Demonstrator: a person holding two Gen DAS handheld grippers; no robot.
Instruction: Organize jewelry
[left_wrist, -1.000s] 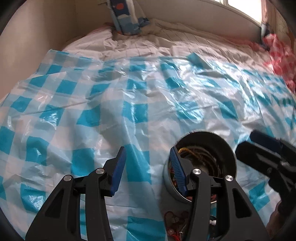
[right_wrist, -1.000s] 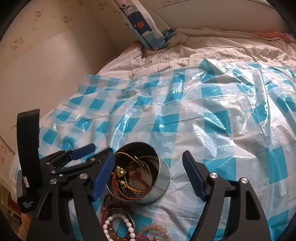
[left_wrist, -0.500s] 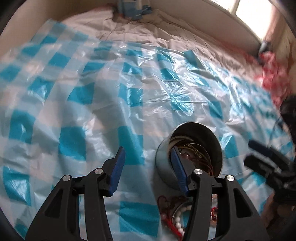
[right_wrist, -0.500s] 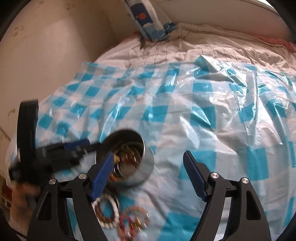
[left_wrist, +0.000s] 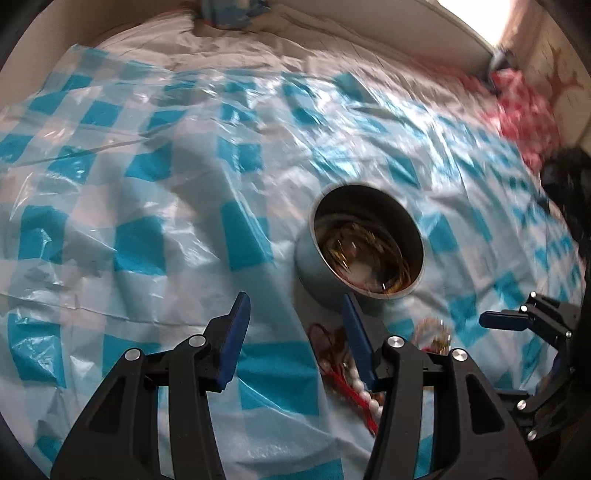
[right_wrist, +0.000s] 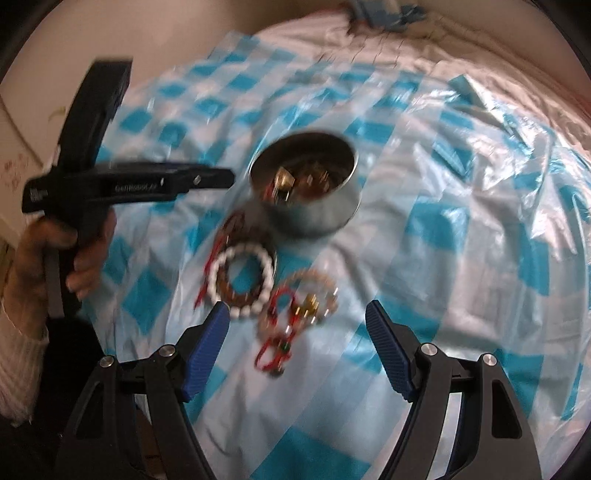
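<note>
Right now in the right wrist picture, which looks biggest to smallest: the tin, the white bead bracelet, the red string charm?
1. Tin.
2. White bead bracelet.
3. Red string charm, though it's blurry and nearer the camera, so less sure.

Glossy, crinkled plastic sheet (right_wrist: 461, 192) in blue-and-white checks covers the cloth bed (left_wrist: 332, 40). The tin (right_wrist: 314, 218) is smooth, dull-shining metal. White beads (right_wrist: 236, 266) look glossy. Ribbed blue fingers (right_wrist: 388, 354) look matt.

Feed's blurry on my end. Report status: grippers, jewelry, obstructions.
Left gripper open, empty. Right gripper open, empty, above loose bracelets. Metal tin upright on checkered sheet, jewelry inside. Nothing in the way.
</note>
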